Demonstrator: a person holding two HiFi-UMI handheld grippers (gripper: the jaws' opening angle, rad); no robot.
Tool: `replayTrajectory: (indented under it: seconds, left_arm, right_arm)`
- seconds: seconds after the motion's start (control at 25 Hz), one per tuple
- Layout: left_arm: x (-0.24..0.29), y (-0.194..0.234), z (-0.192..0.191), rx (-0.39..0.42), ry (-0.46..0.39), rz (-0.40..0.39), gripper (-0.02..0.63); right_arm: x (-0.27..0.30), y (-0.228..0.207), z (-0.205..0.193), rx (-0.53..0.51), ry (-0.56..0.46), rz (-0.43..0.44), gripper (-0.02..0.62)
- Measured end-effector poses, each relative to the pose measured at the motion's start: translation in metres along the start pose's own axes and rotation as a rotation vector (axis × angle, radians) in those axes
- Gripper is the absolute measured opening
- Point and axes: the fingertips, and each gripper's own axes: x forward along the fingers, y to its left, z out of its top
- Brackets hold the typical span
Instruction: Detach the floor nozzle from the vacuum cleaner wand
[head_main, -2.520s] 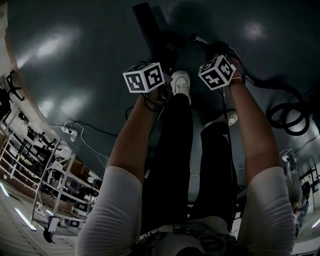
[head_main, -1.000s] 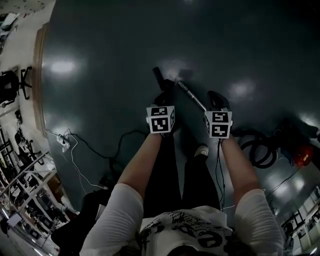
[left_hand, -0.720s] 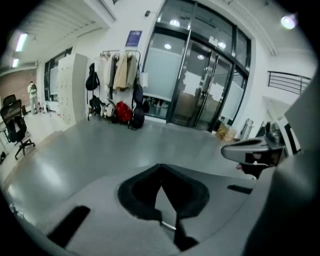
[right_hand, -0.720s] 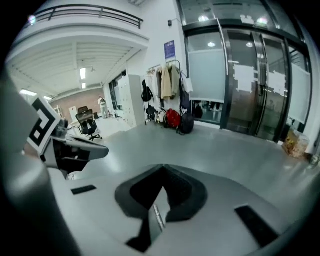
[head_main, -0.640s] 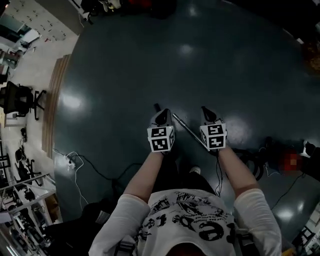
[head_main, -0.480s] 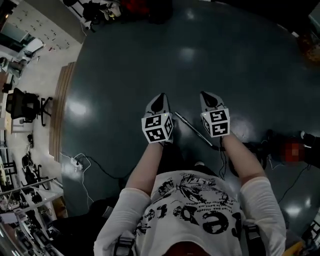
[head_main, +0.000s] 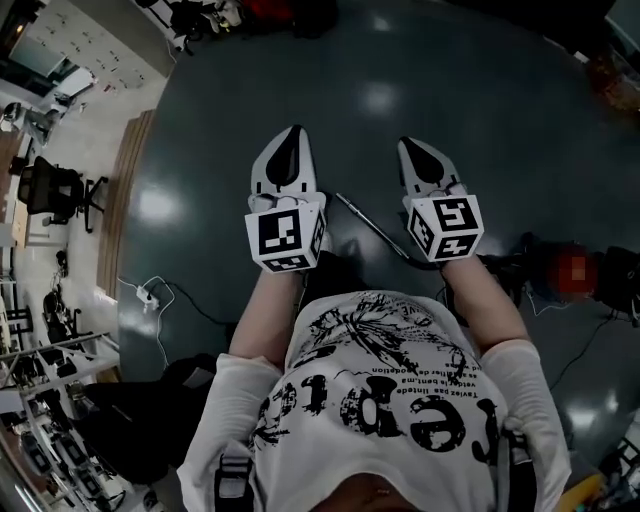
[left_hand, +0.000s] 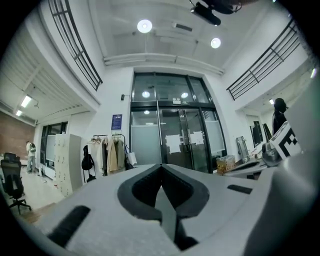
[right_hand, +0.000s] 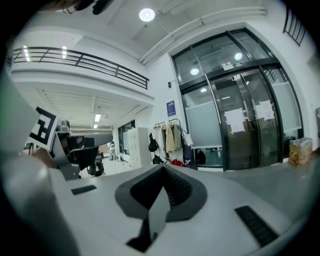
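Note:
In the head view the thin metal wand (head_main: 370, 228) lies on the dark floor between my two raised hands. The floor nozzle is not visible; the left gripper's cube may cover it. My left gripper (head_main: 292, 132) and right gripper (head_main: 406, 145) are held high above the floor, side by side, pointing forward and level. Both are shut with nothing between the jaws. In the left gripper view the left gripper (left_hand: 161, 165) has its pads together against a background of glass doors. The right gripper (right_hand: 162, 167) looks the same in the right gripper view.
A dark hose (head_main: 515, 265) lies on the floor at the right. Cables and a power strip (head_main: 150, 296) trail at the left, with an office chair (head_main: 52, 188) beyond. Ahead stand glass doors (left_hand: 170, 135) and a coat rack (left_hand: 107, 152).
The person has stood up from a crouch. Both shut grippers have risen from near the wand on the floor to a high, level position, and the floor has dropped far below.

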Motion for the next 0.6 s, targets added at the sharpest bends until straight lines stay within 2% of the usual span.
replayTrajectory:
  seconds: [0.12, 0.24, 0.32, 0.52, 0.6]
  left_arm:
    - [-0.028, -0.024, 0.010, -0.027, 0.010, 0.009, 0.006]
    - [-0.055, -0.038, -0.012, -0.063, 0.061, 0.017, 0.006]
    - [-0.078, -0.040, -0.029, -0.058, 0.085, 0.013, 0.006]
    - [-0.132, -0.040, -0.030, -0.057, 0.060, -0.004, 0.006]
    - [-0.153, -0.036, -0.026, -0.058, 0.046, 0.012, 0.006]
  right_arm:
    - [-0.034, 0.003, 0.015, -0.032, -0.020, 0.032, 0.002]
    - [-0.057, 0.013, 0.007, -0.069, -0.024, 0.054, 0.002]
    - [-0.070, 0.027, -0.006, -0.078, -0.026, 0.060, 0.002]
    - [-0.103, 0.053, -0.027, -0.062, 0.001, 0.038, 0.002]
    - [-0.113, 0.066, -0.033, -0.076, 0.012, 0.047, 0.002]
